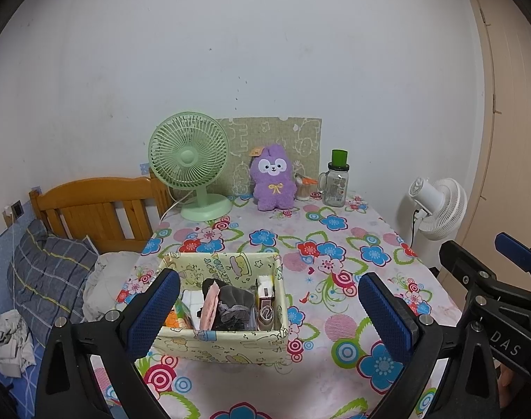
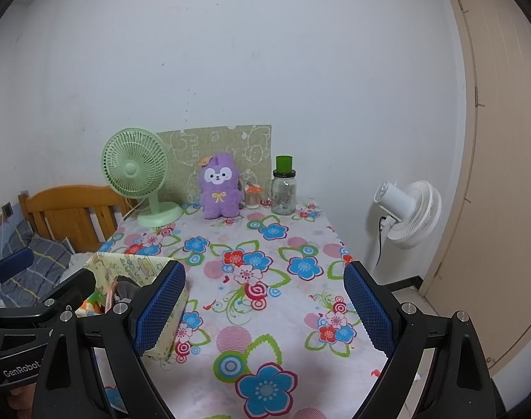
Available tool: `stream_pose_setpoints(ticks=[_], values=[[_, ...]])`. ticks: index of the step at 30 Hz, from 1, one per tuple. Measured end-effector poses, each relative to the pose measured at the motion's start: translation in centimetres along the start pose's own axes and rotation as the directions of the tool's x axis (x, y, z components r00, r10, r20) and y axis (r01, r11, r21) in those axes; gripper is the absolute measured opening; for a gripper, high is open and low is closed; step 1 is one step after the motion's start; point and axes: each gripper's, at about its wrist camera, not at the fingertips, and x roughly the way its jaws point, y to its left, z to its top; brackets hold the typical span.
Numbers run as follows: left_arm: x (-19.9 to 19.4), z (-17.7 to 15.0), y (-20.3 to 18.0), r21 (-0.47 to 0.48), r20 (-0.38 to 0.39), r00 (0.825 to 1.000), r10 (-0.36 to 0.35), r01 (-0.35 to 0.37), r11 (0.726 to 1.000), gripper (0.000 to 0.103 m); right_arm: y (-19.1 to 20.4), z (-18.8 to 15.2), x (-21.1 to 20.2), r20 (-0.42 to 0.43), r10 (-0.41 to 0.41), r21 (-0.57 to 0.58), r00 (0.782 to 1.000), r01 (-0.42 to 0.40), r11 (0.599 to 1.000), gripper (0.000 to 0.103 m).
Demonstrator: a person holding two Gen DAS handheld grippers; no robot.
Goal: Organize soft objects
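The left gripper (image 1: 269, 309) and right gripper (image 2: 265, 309) hover over the near edge of the table (image 1: 366, 234), both spread wide and grasping nothing. A fabric box (image 1: 227, 344) sits between the left fingers' line of sight, packed with folded grey cloth (image 1: 235, 302) and pink cloth (image 1: 209, 305); a plush (image 1: 272, 178) stands upright at the far edge between the green fan (image 1: 192, 164) and jar (image 1: 335, 185)

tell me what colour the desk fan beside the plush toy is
Pale green desk fan; it shows best in the left wrist view.
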Motion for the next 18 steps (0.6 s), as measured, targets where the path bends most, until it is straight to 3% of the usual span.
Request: stream_pose_setpoints(ticks=[18], values=[[-0.02,-0.10,-0.04,0.001,0.001,1.000,0.002,-0.002,1.000,0.103,0.06,-0.01,0.07,-0.004,0.003,0.002,1.000,-0.003,1.000,0.094]])
